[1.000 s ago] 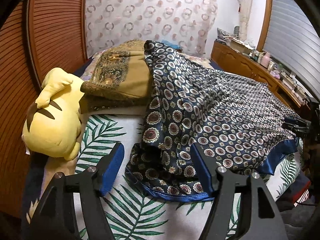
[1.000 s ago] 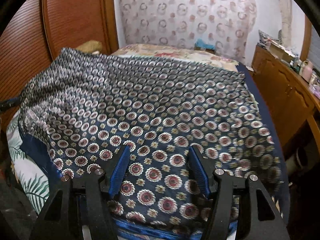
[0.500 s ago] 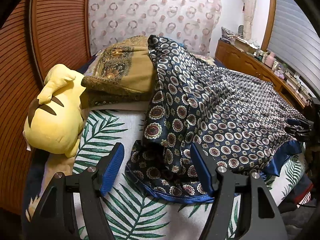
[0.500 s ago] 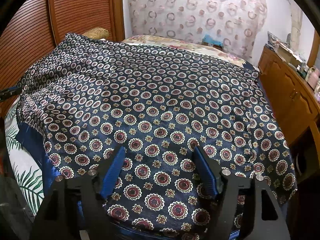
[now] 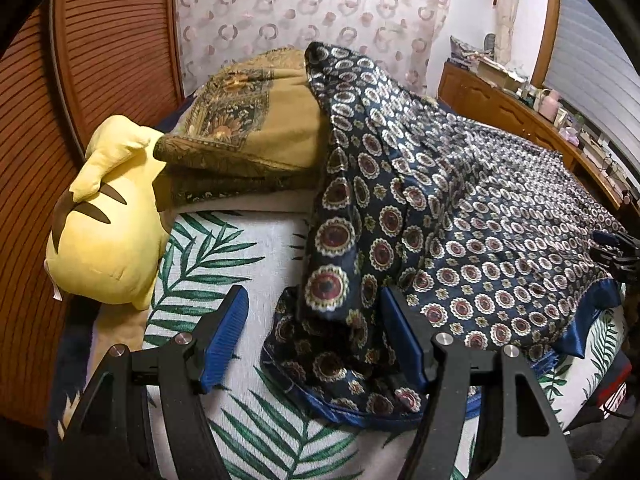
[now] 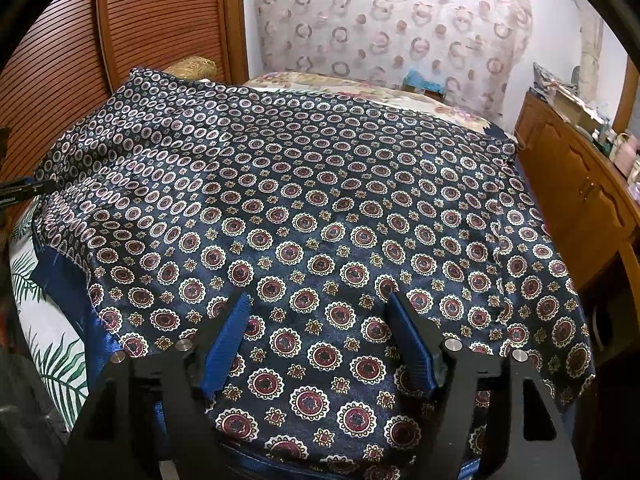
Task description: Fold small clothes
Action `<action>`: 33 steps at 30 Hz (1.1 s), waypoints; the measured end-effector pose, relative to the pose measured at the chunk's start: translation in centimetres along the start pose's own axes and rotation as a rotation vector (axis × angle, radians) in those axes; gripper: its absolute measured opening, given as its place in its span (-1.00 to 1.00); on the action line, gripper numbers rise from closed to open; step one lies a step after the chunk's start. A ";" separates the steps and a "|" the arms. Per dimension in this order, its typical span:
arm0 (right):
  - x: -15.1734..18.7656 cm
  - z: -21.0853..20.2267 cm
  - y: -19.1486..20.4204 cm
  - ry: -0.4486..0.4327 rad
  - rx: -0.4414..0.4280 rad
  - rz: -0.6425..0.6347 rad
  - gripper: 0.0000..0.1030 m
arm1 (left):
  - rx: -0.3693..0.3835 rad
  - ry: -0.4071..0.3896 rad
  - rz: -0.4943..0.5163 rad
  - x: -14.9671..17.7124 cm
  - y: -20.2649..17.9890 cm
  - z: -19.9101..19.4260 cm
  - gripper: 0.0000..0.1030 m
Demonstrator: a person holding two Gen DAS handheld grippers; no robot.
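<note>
A navy cloth with red and white medallions (image 5: 460, 216) lies spread over the bed, also filling the right wrist view (image 6: 320, 208). Its near left corner is bunched and folded over (image 5: 344, 320), with a plain blue border along the front edge (image 5: 584, 328). My left gripper (image 5: 314, 334) is open and empty, its right finger against the bunched corner. My right gripper (image 6: 320, 340) is open and empty, hovering just over the cloth's near edge. The right gripper's tip shows at the far right of the left wrist view (image 5: 618, 252).
A yellow plush toy (image 5: 108, 216) and an ochre patterned pillow (image 5: 248, 136) lie at the left. The leaf-print sheet (image 5: 240, 264) shows beside the cloth. A slatted wooden door (image 5: 80, 80) is left; a wooden dresser (image 6: 580, 184) runs along the right.
Both grippers have drawn back and lifted slightly, so more of the cloth shows. The cloth's far left part looks raised higher over the pillow. Both jaws stay open.
</note>
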State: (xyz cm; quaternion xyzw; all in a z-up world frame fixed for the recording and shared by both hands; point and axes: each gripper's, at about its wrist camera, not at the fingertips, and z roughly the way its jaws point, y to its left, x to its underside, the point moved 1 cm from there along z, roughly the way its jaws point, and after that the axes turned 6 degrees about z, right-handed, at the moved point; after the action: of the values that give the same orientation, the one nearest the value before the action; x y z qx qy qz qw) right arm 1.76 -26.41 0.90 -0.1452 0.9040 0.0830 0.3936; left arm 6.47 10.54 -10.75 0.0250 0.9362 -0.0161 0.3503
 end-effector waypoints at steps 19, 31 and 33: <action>0.0 0.0 -0.2 0.000 -0.004 -0.002 0.42 | 0.123 -0.010 0.026 -0.2 -0.9 0.4 -0.75; 0.0 0.0 -0.2 0.000 -0.005 -0.002 0.42 | 0.178 -0.188 0.058 -3.7 -4.5 -4.8 -0.82; 0.0 0.0 -0.2 0.000 -0.005 -0.002 0.42 | 0.186 -0.205 0.085 -4.3 -5.6 -5.3 -0.82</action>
State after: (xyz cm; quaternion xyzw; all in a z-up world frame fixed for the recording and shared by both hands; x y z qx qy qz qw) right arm 1.79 -26.60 0.86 -0.1473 0.9036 0.0849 0.3933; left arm 5.94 5.06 -3.89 0.0953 0.8880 -0.0904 0.4408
